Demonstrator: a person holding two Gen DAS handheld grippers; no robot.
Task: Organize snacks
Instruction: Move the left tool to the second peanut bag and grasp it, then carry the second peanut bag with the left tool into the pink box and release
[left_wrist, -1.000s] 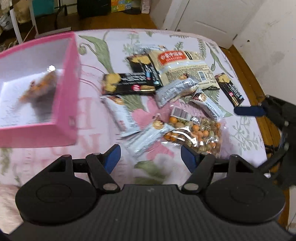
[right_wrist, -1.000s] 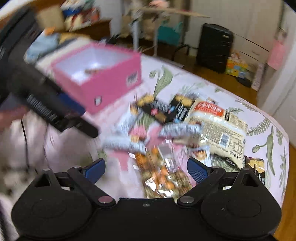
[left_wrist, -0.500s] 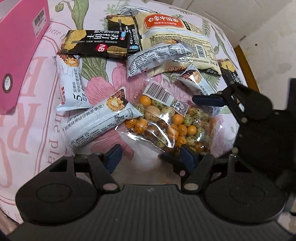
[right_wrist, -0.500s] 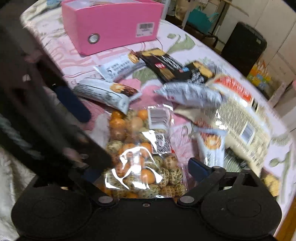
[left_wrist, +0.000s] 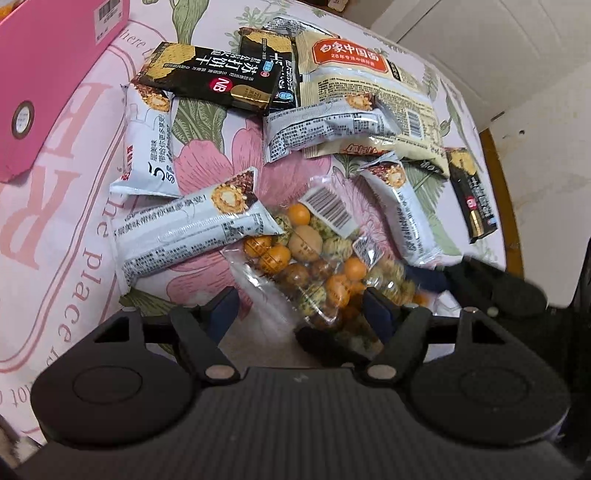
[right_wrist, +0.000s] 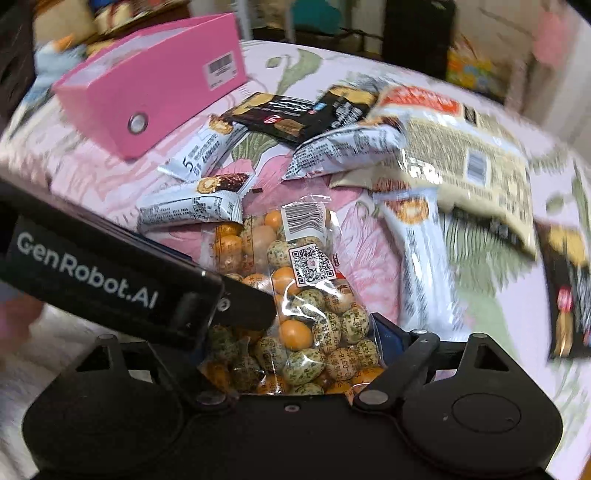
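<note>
Snacks: clear crinkled bag of coated nuts, orange and speckled green, lying near on a counter draped in a pink floral cloth with lettering. Right gripper straddles its near end, jaws just closing, pads not yet pressing. Left gripper stands half wide over the bag's edge, holding nothing. Glossy white bar wrappers, black cracker packs and a beige noodle packet lie beyond. Pink rectangular box far left. Wooden floor and white walls past the counter.

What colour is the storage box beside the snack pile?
Pink, on the storage box walls; the right wrist view shows it best.
</note>
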